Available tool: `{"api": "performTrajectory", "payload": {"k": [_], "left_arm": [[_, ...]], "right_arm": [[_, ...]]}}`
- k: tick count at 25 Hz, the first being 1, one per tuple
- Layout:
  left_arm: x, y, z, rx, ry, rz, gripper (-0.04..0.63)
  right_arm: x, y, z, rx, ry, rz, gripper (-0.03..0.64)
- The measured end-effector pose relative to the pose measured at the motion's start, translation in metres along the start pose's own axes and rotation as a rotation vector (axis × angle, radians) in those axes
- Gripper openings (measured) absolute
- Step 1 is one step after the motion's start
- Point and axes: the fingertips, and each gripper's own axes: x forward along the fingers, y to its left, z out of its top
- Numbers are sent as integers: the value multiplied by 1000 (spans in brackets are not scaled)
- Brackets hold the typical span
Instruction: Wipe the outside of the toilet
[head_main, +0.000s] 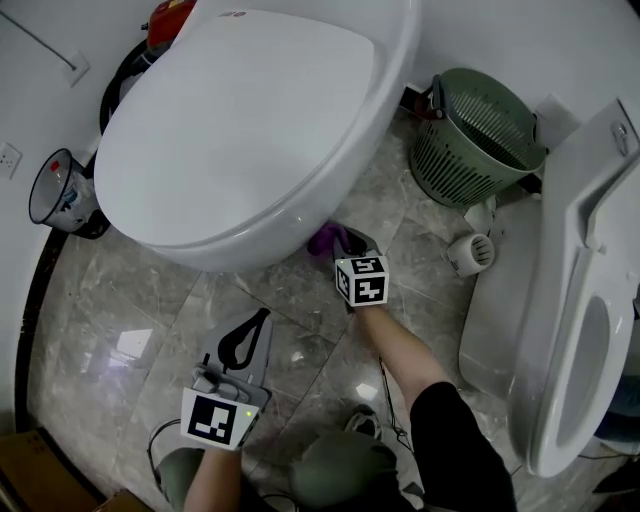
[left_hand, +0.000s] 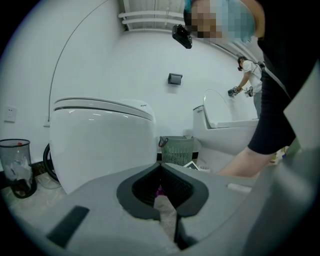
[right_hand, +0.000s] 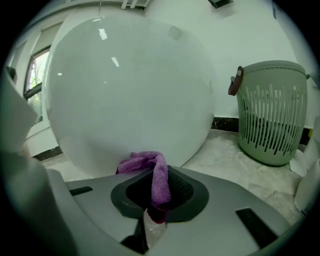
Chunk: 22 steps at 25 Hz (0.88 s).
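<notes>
Right gripper view — right gripper (right_hand: 158, 196) clamps purple cloth (right_hand: 142, 161) against toilet (right_hand: 125, 90) | head view — left gripper (head_main: 260, 322) closed, empty.

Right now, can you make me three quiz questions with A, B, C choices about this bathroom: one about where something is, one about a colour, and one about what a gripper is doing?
1. Where is the green basket?
A. On the floor to the right of the toilet
B. On top of the lid
C. Hanging on the wall

2. What colour is the cloth?
A. Yellow
B. Purple
C. White

3. What is the right gripper doing?
A. Open, holding nothing
B. Shut on the cloth
C. Lying on the floor

Answers:
1 A: the head view shows it standing beside the bowl.
2 B: both views show it purple.
3 B: the cloth is pinched between its jaws.
</notes>
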Motion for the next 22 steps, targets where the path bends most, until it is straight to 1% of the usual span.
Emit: {"api": "performTrajectory", "payload": {"k": [3, 9, 12, 14, 18, 22], "left_arm": [[0, 0, -3, 4, 16, 3, 6], [0, -2, -10, 25, 49, -8, 6], [0, -2, -14, 15, 65, -7, 6], [0, 0, -15, 9, 66, -3, 6], [1, 7, -12, 0, 50, 1, 6], [3, 7, -7, 13, 18, -18, 6]], "right_arm": [[13, -40, 18, 23, 11, -85, 43], [34, -112, 56, 8, 39, -268, 43], [35, -134, 68, 70, 31, -335, 43], [32, -142, 74, 114, 10, -350, 43], [21, -137, 69, 160, -23, -326, 43], [-7, -124, 59, 284, -111, -283, 43]]}}
